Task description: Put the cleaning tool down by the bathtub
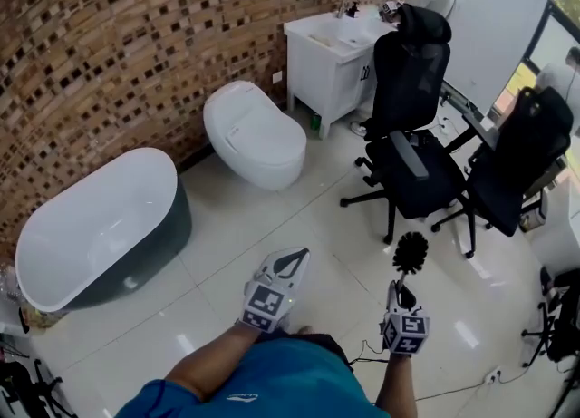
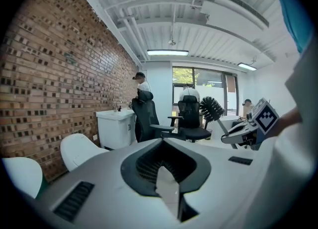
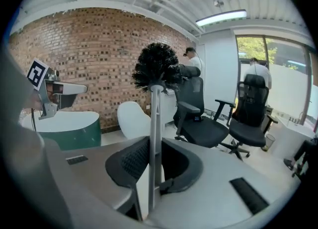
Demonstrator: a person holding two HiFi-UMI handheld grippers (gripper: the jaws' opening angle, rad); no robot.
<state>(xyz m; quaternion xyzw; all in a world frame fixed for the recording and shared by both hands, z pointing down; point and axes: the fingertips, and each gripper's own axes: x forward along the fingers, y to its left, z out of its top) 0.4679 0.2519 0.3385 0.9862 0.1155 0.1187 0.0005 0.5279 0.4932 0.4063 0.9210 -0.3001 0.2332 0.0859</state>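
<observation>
Markings: square black-and-white marker patterns, one cube on each gripper.

Tool: one cleaning tool (image 3: pixel 158 66), a black-bristled brush on a pale straight handle. The right gripper (image 3: pixel 154 173) has its jaws clamped on the handle, bristle head uppermost. It is held clear of the floor (image 1: pixel 272 226). The left gripper (image 2: pixel 169 183), left of the brush, has its jaws together with nothing between them.

Count, placed from the brush:
- One bathtub (image 1: pixel 168 230), white inside and dark outside, well apart to the far left.
- One white toilet (image 1: pixel 254 135), ahead and left.
- One white vanity (image 1: pixel 331 53) with basin, farther ahead.
- Two black office chairs (image 1: pixel 412 72) (image 1: pixel 526 149), ahead and right.
- Two persons (image 3: pixel 191 56) (image 3: pixel 257 71) beyond the chairs.

Room: glossy pale floor tiles, a brick wall (image 1: pixel 136 26) behind the fixtures, and a white ribbed ceiling with strip lights.
</observation>
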